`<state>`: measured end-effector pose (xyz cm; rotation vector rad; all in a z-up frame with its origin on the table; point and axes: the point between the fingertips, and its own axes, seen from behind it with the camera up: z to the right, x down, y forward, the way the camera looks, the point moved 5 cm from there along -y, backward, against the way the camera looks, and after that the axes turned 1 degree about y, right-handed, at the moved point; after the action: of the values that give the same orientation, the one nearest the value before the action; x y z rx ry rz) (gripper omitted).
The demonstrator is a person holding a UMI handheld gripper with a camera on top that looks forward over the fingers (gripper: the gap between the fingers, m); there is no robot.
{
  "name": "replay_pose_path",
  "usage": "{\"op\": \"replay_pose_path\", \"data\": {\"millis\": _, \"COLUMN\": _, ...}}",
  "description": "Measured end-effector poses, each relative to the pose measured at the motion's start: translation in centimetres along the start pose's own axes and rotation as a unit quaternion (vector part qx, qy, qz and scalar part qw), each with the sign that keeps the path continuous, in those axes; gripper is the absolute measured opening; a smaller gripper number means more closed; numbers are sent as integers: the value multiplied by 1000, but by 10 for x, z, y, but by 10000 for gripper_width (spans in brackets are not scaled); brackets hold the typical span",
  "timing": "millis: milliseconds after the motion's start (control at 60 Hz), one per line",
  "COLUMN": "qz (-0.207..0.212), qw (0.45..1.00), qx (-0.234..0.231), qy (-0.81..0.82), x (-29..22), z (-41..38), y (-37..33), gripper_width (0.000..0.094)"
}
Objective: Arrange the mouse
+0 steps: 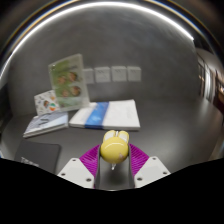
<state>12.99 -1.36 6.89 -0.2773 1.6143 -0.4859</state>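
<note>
As fingers (115,163) clamp the yellow mouse (114,148), booklets (106,114) beyond

Grey desk (160,140) under a pale wall (140,40) — four wall sockets (111,74) in a row.

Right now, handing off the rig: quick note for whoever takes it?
Gripper: fingers shut on the yellow mouse, held between the purple pads above the desk.
Beyond the fingers: white notebooks, a booklet, an upright green card. A dark object lies beside the fingers.
Done: mouse grasped.
Left: set it in place, release.
</note>
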Motion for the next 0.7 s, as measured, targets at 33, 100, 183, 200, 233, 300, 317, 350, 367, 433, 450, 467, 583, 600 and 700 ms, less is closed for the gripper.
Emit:
{"op": "replay_pose_path", "data": {"millis": 33, "qz": 18, "qw": 1000, "qx": -7, "qy": -11, "x": -11, "z": -23, "y": -17, "gripper_width": 394}}
{"op": "replay_pose_path", "data": {"millis": 100, "qz": 50, "qw": 998, "qx": -31, "qy": -17, "x": -31, "z": -81, "y": -51, "gripper_width": 393}}
{"op": "replay_pose_path", "data": {"millis": 183, "qz": 74, "qw": 995, "qx": -48, "qy": -40, "x": -40, "z": -168, "y": -90, "gripper_width": 392}}
{"op": "replay_pose_path", "data": {"millis": 200, "qz": 77, "qw": 995, "qx": -53, "qy": -43, "x": -39, "z": -185, "y": -94, "gripper_width": 391}}
{"op": "replay_pose_path", "data": {"millis": 233, "qz": 81, "qw": 993, "qx": -66, "qy": -49, "x": -29, "z": -216, "y": -95, "gripper_width": 390}}
{"op": "replay_pose_path", "data": {"millis": 300, "qz": 58, "qw": 994, "qx": -85, "qy": -46, "x": -6, "z": -272, "y": -102, "gripper_width": 391}}
{"op": "replay_pose_path", "data": {"millis": 317, "qz": 51, "qw": 994, "qx": -88, "qy": -45, "x": 3, "z": -283, "y": -101, "gripper_width": 391}}
{"op": "replay_pose_path", "data": {"millis": 350, "qz": 34, "qw": 994, "qx": -93, "qy": -49, "x": 23, "z": -301, "y": -98, "gripper_width": 391}}
{"op": "replay_pose_path", "data": {"millis": 367, "qz": 32, "qw": 994, "qx": -92, "qy": -53, "x": 39, "z": -308, "y": -87, "gripper_width": 390}}
{"op": "replay_pose_path", "data": {"millis": 433, "qz": -13, "qw": 995, "qx": -81, "qy": -64, "x": 67, "z": -320, "y": -79, "gripper_width": 391}}
{"op": "replay_pose_path", "data": {"millis": 450, "qz": -21, "qw": 995, "qx": -77, "qy": -63, "x": 73, "z": -321, "y": -77, "gripper_width": 391}}
{"op": "replay_pose_path", "data": {"millis": 467, "qz": -27, "qw": 995, "qx": -76, "qy": -61, "x": 78, "z": -322, "y": -75, "gripper_width": 392}}
{"op": "replay_pose_path", "data": {"millis": 583, "qz": -61, "qw": 994, "qx": -67, "qy": -66, "x": 104, "z": -325, "y": -60, "gripper_width": 400}}
{"op": "replay_pose_path", "data": {"millis": 600, "qz": -58, "qw": 994, "qx": -66, "qy": -70, "x": 103, "z": -325, "y": -60, "gripper_width": 395}}
{"op": "replay_pose_path", "data": {"millis": 700, "qz": -69, "qw": 992, "qx": -61, "qy": -81, "x": 104, "z": -326, "y": -59, "gripper_width": 489}}
